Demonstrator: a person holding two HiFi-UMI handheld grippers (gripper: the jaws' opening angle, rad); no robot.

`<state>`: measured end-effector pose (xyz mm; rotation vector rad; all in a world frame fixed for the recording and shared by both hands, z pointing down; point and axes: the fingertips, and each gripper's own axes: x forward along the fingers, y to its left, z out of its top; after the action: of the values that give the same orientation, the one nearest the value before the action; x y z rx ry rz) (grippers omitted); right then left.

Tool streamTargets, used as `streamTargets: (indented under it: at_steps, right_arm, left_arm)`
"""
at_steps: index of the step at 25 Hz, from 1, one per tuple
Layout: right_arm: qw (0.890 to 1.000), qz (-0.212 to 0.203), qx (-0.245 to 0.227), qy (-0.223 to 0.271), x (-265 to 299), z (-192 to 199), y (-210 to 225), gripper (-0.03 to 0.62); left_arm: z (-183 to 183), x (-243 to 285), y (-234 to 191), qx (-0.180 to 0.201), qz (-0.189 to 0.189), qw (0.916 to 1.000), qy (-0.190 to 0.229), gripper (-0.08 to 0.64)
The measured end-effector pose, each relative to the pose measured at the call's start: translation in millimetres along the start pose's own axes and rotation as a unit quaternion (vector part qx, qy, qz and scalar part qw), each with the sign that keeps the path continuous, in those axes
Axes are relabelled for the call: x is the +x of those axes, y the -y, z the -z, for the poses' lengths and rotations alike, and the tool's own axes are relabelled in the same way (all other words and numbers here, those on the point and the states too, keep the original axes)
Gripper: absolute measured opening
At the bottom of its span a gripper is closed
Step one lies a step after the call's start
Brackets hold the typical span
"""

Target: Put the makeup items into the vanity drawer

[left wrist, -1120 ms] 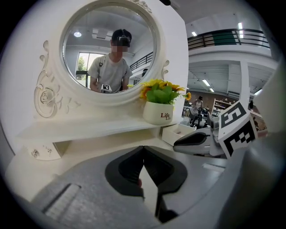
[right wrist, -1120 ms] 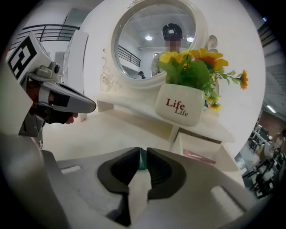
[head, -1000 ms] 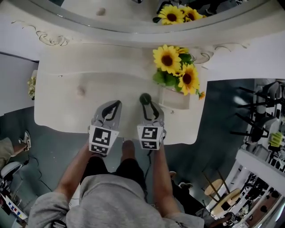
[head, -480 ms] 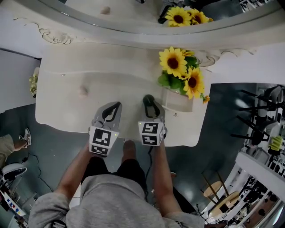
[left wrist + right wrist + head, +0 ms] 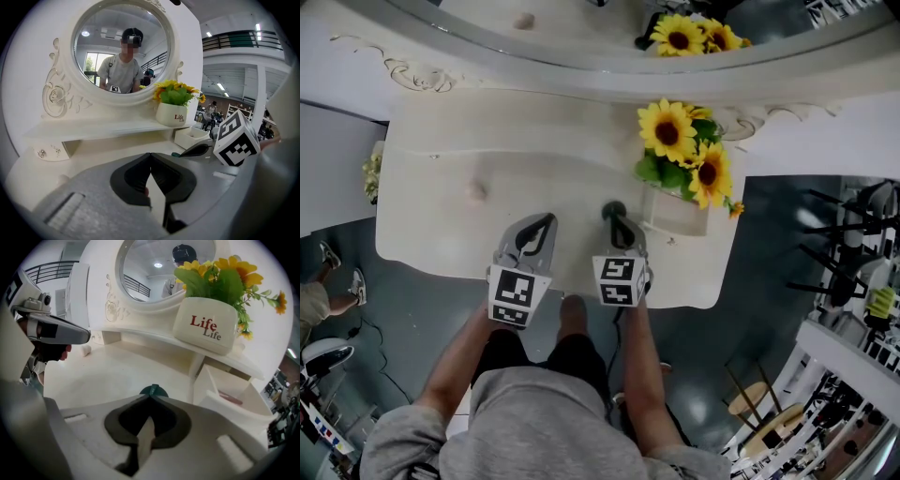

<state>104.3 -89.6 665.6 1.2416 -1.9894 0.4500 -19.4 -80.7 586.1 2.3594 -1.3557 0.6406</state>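
The dark green round makeup item (image 5: 610,208) lies on the desk (image 5: 487,150) right at the tips of your right tool (image 5: 615,218), just left of the open vanity drawer (image 5: 670,225). In the right gripper view, the right tool (image 5: 151,396) has just been closing its jaws. They now meet, clenched on a sliver of the green item's near rim, and the rest of the disc shows just beyond the tips. The drawer stands pulled out to the right of that tool, with a reddish thing (image 5: 230,398) lying inside it. Above the drawer, on the shelf (image 5: 159,341), sits a white pot (image 5: 204,324) of sunflowers (image 5: 680,141).

Your left tool (image 5: 546,221) hovers beside the right one, over the front of the desk. Its jaws are pressed together with nothing between them. A small pinkish thing (image 5: 475,190) rests on the desk well off to the left. The round mirror (image 5: 122,47) rises behind it all.
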Motion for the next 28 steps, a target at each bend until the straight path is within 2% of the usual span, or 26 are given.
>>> streamTargets:
  at_steps: [5,16,20,28]
  right_arm:
    - [1.000,-0.002,0.000,0.008,-8,-6,-3,0.006]
    - [0.998,0.024,-0.003,0.064,-59,-54,-1,0.006]
    - [0.995,0.040,0.007,0.091,-78,-70,11,0.006]
    - [0.990,0.090,0.025,0.109,-112,-78,53,0.006]
  left_arm:
    - [-7,-4,-1,0.003,-0.001,1.0000,0.006,0.011]
    - [-50,-25,2,0.029,0.004,0.9987,0.043,0.011]
    - [-69,-28,8,0.035,0.010,0.9978,0.056,0.011]
    - [-103,-21,34,0.054,0.038,0.9947,0.079,0.011]
